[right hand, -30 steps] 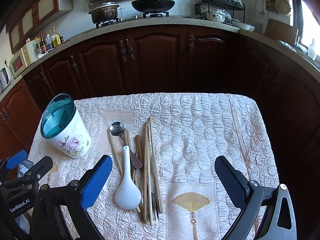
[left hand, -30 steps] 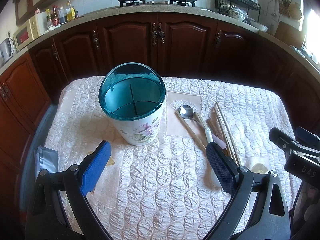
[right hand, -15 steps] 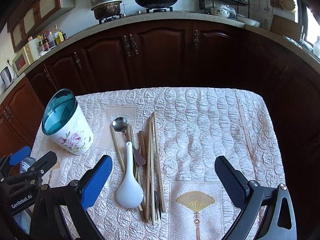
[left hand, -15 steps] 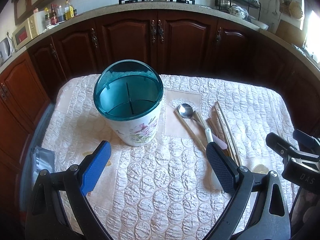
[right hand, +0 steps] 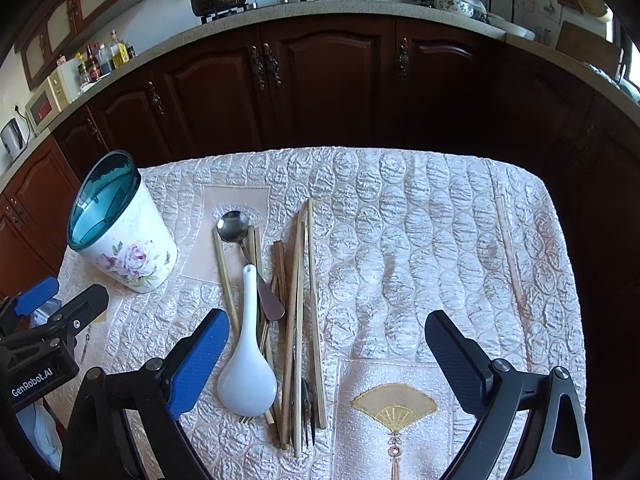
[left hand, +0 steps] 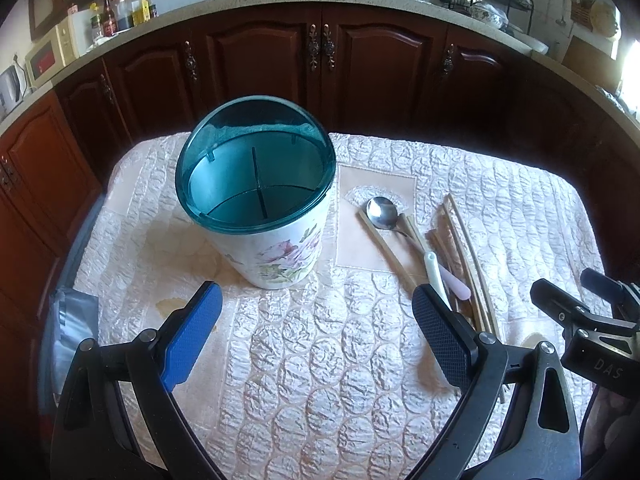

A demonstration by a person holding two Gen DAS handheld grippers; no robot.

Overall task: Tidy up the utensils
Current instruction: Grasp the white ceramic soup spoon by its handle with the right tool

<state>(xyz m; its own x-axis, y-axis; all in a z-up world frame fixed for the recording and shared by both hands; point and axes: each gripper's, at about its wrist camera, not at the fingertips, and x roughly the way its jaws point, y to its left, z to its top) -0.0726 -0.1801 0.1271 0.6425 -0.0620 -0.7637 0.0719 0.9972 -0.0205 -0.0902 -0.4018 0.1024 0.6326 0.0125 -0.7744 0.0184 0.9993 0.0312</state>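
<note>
A white flowered utensil holder (left hand: 276, 248) with a teal divided insert stands on the quilted tablecloth (left hand: 320, 360), just beyond my open left gripper (left hand: 315, 292). To its right lie a steel spoon (right hand: 233, 226), a white ceramic spoon (right hand: 248, 376), several wooden chopsticks (right hand: 298, 280) and a fork (right hand: 308, 400) in a loose bundle. My right gripper (right hand: 326, 318) hovers above the bundle's near end with its jaws wide and closing. The ceramic spoon's bowl sits beside its left finger, and the pads touch nothing.
One chopstick (right hand: 508, 248) lies apart near the cloth's right edge. A fan motif (right hand: 394, 408) marks the cloth under the right gripper. Dark wooden cabinets (right hand: 320, 92) stand behind the table. A grey bag (left hand: 68, 320) hangs at the table's left edge.
Both grippers have sunk a little toward the table, so the holder and utensils look larger. The right gripper's fingers stand slightly closer together.
</note>
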